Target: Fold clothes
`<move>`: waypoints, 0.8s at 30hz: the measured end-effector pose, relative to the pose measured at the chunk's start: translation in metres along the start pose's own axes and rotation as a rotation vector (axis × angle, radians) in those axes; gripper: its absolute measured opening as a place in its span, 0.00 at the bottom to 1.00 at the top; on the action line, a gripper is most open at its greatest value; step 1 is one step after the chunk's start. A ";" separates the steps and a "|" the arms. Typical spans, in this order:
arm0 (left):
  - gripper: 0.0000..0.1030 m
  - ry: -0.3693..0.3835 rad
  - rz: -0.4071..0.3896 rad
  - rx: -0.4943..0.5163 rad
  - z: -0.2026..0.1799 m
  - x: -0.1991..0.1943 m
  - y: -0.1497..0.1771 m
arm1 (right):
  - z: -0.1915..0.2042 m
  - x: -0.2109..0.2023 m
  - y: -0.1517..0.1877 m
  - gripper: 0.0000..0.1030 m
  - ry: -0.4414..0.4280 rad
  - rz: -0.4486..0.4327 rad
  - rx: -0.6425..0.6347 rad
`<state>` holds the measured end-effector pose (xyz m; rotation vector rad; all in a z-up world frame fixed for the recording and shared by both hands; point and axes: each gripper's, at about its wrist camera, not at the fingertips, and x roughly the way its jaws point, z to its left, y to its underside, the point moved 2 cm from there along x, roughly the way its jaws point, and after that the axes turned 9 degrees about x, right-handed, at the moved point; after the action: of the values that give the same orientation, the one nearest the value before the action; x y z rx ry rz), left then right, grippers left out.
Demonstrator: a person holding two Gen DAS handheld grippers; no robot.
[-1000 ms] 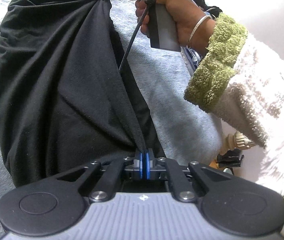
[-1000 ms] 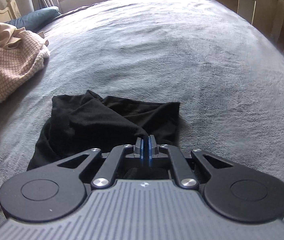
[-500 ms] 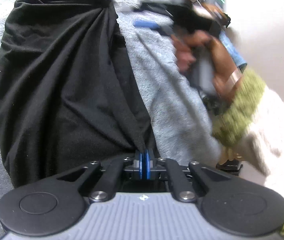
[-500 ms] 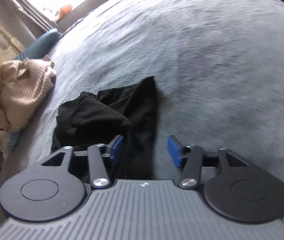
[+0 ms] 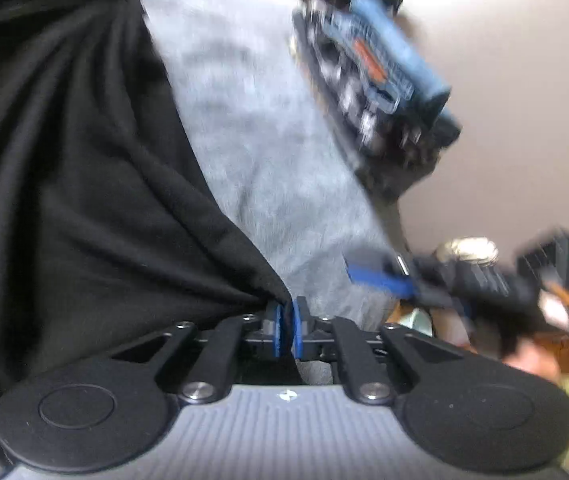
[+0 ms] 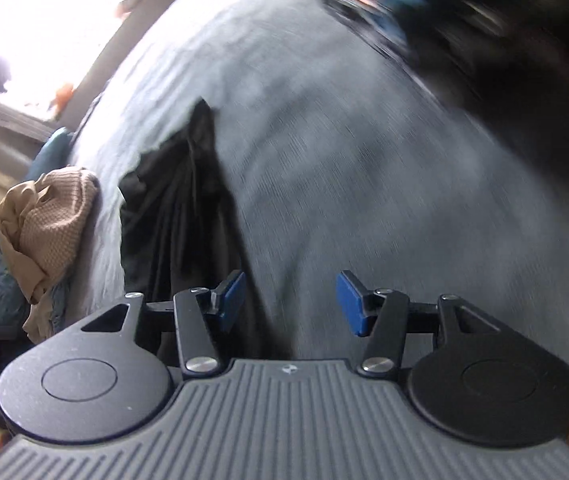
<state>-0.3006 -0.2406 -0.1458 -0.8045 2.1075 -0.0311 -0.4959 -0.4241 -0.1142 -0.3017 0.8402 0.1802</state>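
The grey bed (image 6: 364, 184) carries the black garment (image 5: 84, 184), which lies spread in folds. A beige knitted pile (image 6: 48, 220) sits at the bed's edge, beside the garment. The left claw (image 5: 287, 330) is opening its jaws; a corner of the garment sits between the pads. The right claw (image 6: 290, 304) is released, with nothing between its pads; the garment lies just beside its left pad.

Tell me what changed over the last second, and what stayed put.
The right gripper let go of the black garment, opened and swung off toward the left gripper, whose jaws are now opening off the corner they pinched. The garment and the beige pile stayed on the grey bedspread.
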 end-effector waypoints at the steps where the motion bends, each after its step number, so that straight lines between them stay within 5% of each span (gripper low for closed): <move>1: 0.37 0.004 0.031 -0.009 0.000 0.006 0.001 | -0.007 -0.008 0.015 0.49 0.011 -0.006 0.031; 6: 0.61 0.026 0.063 -0.005 -0.009 0.000 0.018 | -0.035 -0.027 0.071 0.49 0.062 -0.047 0.184; 10: 0.74 0.129 0.018 -0.170 0.000 0.009 0.015 | -0.048 -0.036 0.093 0.49 0.041 -0.088 0.287; 14: 0.76 0.227 0.008 -0.428 0.020 0.013 0.022 | -0.052 -0.040 0.103 0.49 0.028 -0.124 0.344; 17: 0.76 0.276 -0.013 -0.578 0.035 0.010 0.029 | -0.035 -0.037 0.104 0.49 0.029 -0.128 0.257; 24: 0.81 0.335 -0.037 -0.689 0.050 0.004 0.032 | 0.002 -0.005 0.100 0.49 -0.043 -0.108 0.169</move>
<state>-0.2832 -0.2047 -0.1902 -1.3088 2.4445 0.6078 -0.5254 -0.3293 -0.1286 -0.1837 0.7889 0.0148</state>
